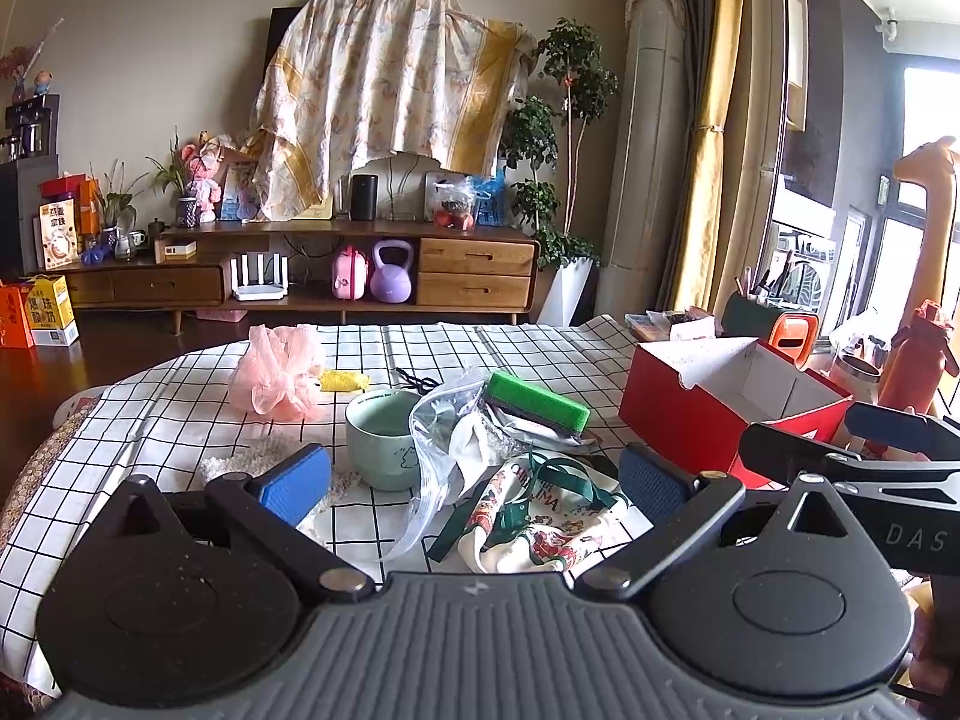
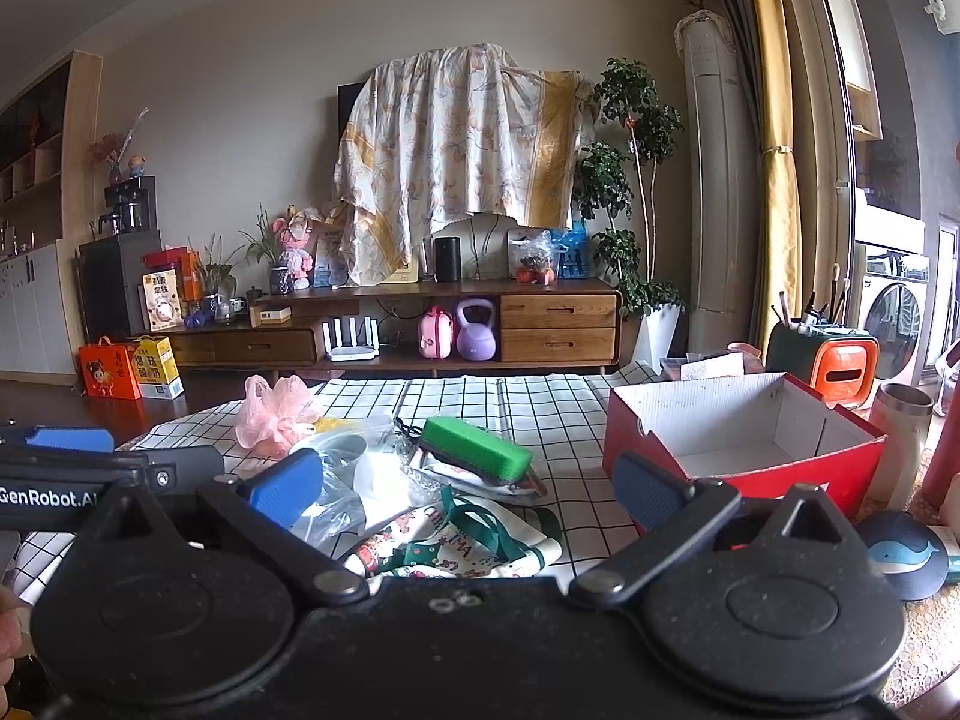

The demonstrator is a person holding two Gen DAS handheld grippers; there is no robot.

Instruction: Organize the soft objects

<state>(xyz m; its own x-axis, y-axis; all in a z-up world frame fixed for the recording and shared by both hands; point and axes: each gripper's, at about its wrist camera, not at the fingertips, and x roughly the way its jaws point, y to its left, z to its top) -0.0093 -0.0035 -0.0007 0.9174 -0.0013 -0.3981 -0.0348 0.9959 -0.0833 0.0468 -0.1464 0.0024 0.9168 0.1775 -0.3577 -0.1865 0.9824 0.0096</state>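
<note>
Both grippers, left gripper [image 1: 474,480] and right gripper [image 2: 468,480], hover level with jaws spread wide and empty, above the printed drawstring cloth bag [image 1: 534,522]; open red cardboard box [image 2: 744,444] at two o'clock.

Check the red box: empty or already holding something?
Empty as far as visible. The red box is open on top, and the right wrist view shows only bare white walls and floor; its near corner is hidden.
</note>
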